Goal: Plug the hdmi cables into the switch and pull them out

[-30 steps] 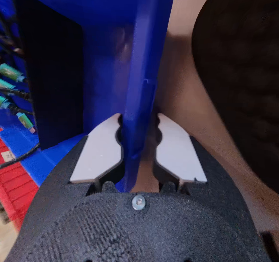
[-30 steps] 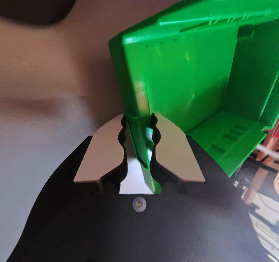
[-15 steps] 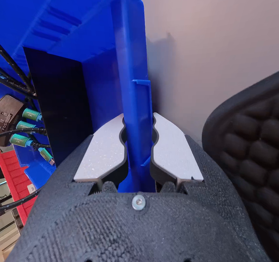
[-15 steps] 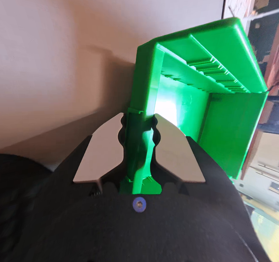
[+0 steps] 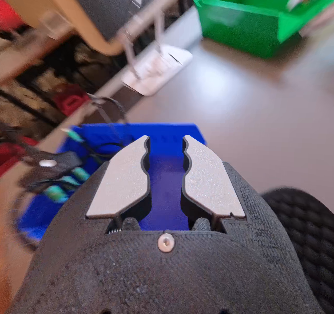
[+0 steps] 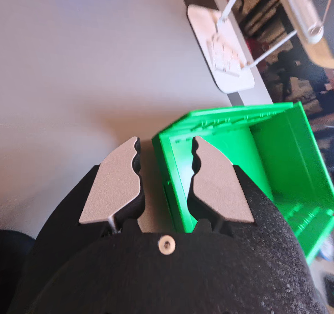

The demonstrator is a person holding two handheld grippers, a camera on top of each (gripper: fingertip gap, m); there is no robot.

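In the left wrist view my left gripper [image 5: 165, 139] hovers over a blue plastic bin [image 5: 171, 131] that stands on the grey table [image 5: 235, 106]. Its fingers are apart, and only the bin's far wall and shaded floor show between them. Black cables with teal plugs [image 5: 72, 178] lie in the bin's left part. In the right wrist view my right gripper [image 6: 166, 140] is open. The side wall [image 6: 171, 178] of a green plastic bin [image 6: 271, 160] stands between its pads, and table shows between the left pad and the wall. The green bin [image 5: 253, 16] also shows at the far right in the left wrist view.
A white flat base with thin metal rods [image 5: 159, 68] stands at the table's far edge; it also shows in the right wrist view [image 6: 222, 52]. A black padded object [image 5: 298, 233] lies at my near right. Blurred furniture and clutter lie beyond the edge. The gap from one gripper's tips to the other's is roughly 40 cm.
Both bins were gripped by a side wall and tipped. Now they rest on the table. The right pads have spread off the green wall, and the left gripper is off the blue wall, over the bin.
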